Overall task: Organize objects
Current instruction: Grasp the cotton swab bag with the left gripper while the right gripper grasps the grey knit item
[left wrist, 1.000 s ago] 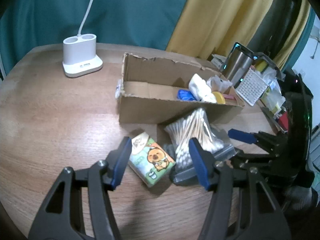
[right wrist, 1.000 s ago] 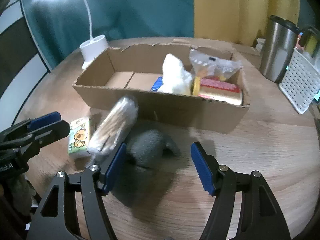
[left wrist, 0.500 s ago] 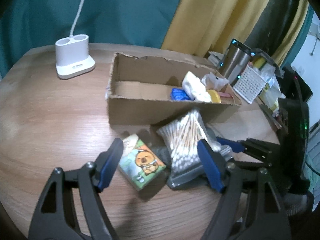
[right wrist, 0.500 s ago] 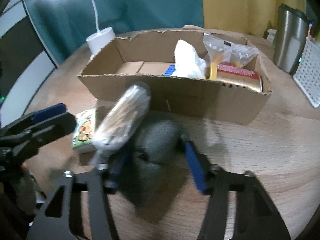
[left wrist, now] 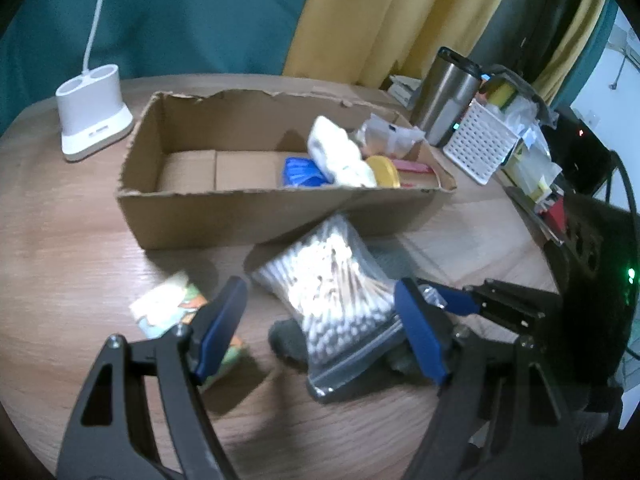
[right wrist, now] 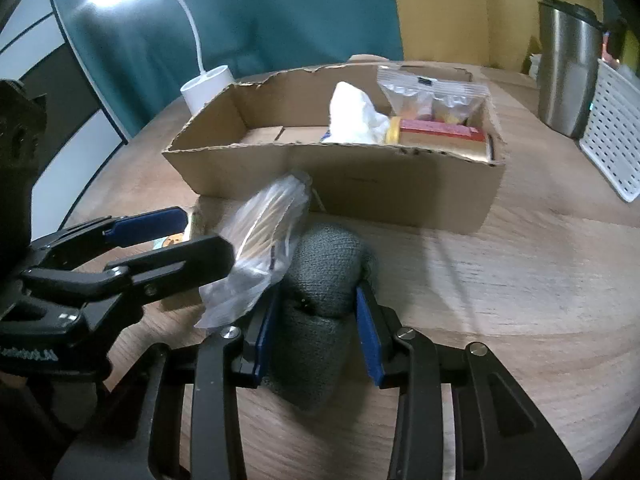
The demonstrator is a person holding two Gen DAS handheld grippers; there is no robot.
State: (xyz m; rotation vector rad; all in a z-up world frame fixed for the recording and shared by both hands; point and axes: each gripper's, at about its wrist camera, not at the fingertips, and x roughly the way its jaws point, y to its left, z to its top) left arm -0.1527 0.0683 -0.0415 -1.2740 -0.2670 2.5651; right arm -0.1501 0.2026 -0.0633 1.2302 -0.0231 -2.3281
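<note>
A clear bag of cotton swabs (left wrist: 328, 292) lies on the wooden table in front of the cardboard box (left wrist: 240, 216), resting partly on a grey knitted cloth (left wrist: 286, 340). My left gripper (left wrist: 320, 326) stands open astride the bag, its pads clear of it. A cartoon tissue packet (left wrist: 164, 312) lies just left of its left finger. In the right wrist view my right gripper (right wrist: 317, 332) is closing on the grey knitted cloth (right wrist: 326, 276), its blue pads pressing both sides. The swab bag (right wrist: 272, 228) leans beside it.
The box (right wrist: 360, 184) holds a white pouch (left wrist: 340, 152), a blue item, a yellow-lidded can (left wrist: 384, 166) and a snack bag (right wrist: 432, 96). A white lamp base (left wrist: 92, 112) stands at the back left. A steel tumbler (left wrist: 448, 96) and white perforated basket (left wrist: 480, 144) stand at the right.
My right gripper has moved forward and closed on the grey cloth. My left gripper has opened wider and shifted right, from over the tissue packet to astride the swab bag.
</note>
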